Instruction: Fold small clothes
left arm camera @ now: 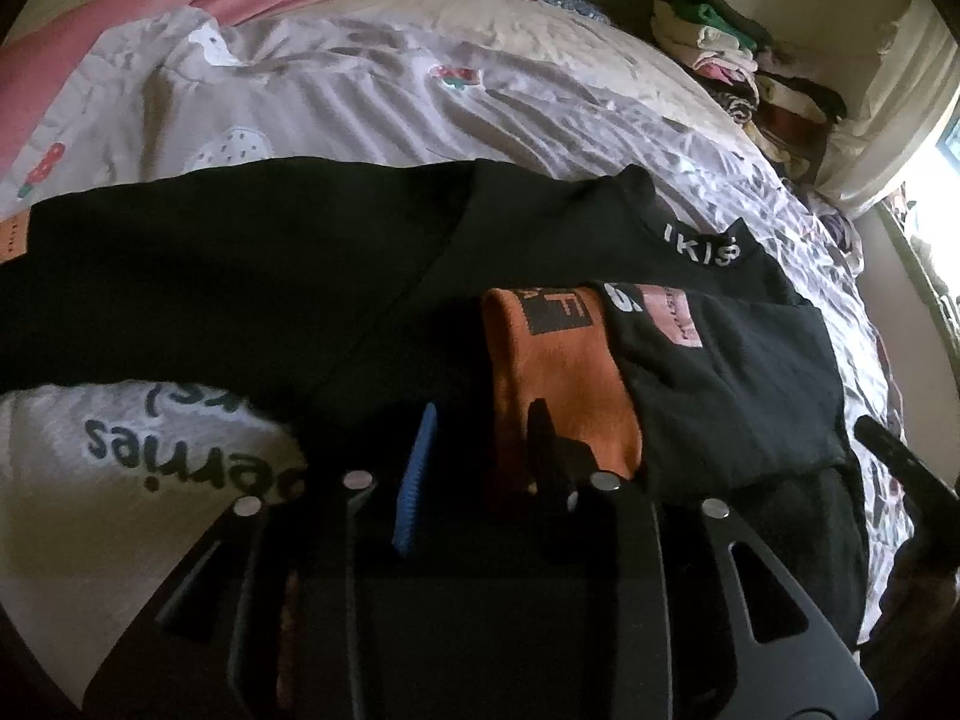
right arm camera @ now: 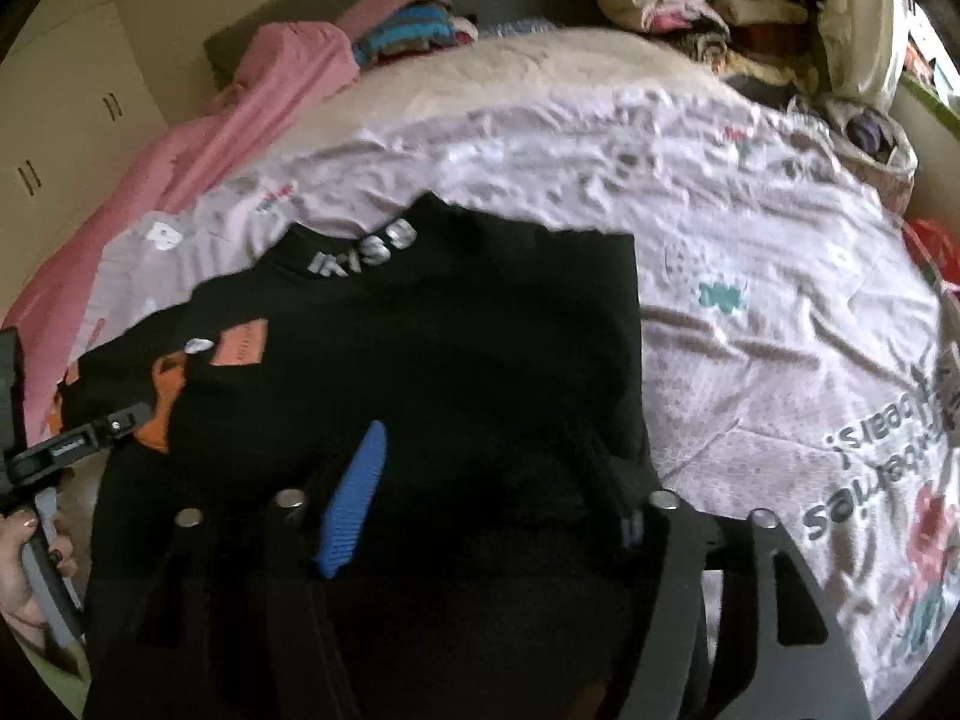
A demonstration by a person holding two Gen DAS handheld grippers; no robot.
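Bed [right arm camera: 750, 228], printed sheet, wide bare stretch right; folded piles [right arm camera: 690, 6] along far edge. Black top [right arm camera: 420, 330] lies centre, near hem hidden under both grippers. Left gripper [left arm camera: 480, 450] slightly parted, right gripper [right arm camera: 492, 480] wider; neither visibly pinching cloth, right fingertip lost against black.

Garment [left arm camera: 240, 276]: black, with white collar lettering and an orange panel [left arm camera: 558, 372]. Bedsheet [right arm camera: 690, 192]: pale lilac-white, printed with strawberries and dark lettering. Blanket [right arm camera: 198, 144]: pink. Gripper pads [right arm camera: 354, 498]: blue, ribbed. Folded stack [left arm camera: 750, 72]: mixed cream, green, dark tones.
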